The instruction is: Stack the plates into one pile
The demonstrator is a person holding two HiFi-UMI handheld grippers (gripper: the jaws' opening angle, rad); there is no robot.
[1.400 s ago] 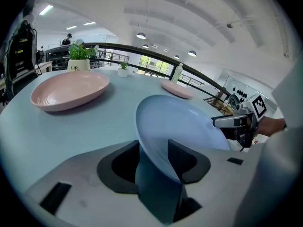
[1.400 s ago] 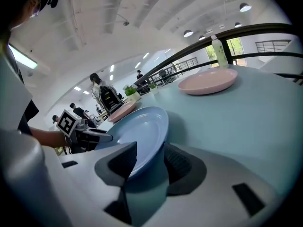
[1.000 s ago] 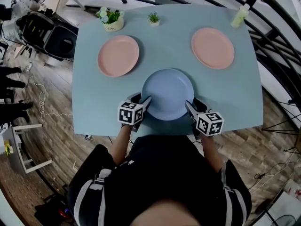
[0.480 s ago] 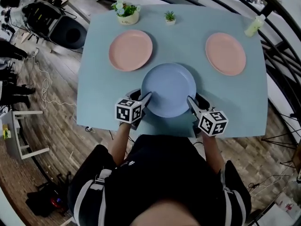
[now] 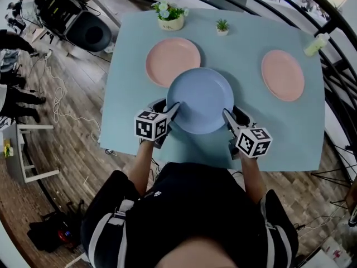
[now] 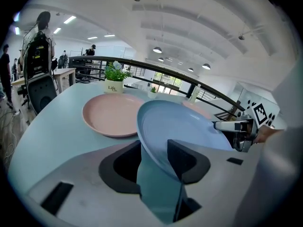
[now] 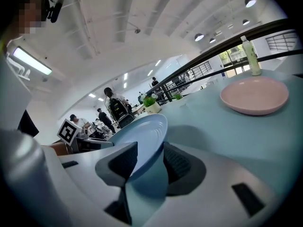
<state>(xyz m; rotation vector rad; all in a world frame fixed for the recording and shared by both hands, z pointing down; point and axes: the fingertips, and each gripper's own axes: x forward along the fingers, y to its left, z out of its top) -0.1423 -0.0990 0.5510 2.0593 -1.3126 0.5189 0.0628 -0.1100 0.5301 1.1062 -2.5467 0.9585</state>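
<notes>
A blue plate (image 5: 200,100) hangs above the light blue table (image 5: 245,49), held at both sides. My left gripper (image 5: 172,111) is shut on its left rim, with the blue plate (image 6: 175,126) seen between the jaws in the left gripper view. My right gripper (image 5: 227,116) is shut on its right rim, the blue plate (image 7: 139,138) between its jaws. The plate's far left edge overlaps a pink plate (image 5: 172,60) lying at the table's back left, the same pink plate (image 6: 111,119) beyond the left jaws. A second pink plate (image 5: 283,74) lies at the right, also in the right gripper view (image 7: 254,95).
A white flower pot (image 5: 169,14) and a small green plant (image 5: 222,25) stand at the table's far edge. A pale bottle (image 5: 314,43) stands at the far right corner. Black railing (image 5: 334,15) curves round the right side. A black chair (image 5: 83,29) sits left of the table.
The blue plate, held by both grippers, has risen and moved toward the back left, now overlapping the left pink plate. The head view has shifted left.
</notes>
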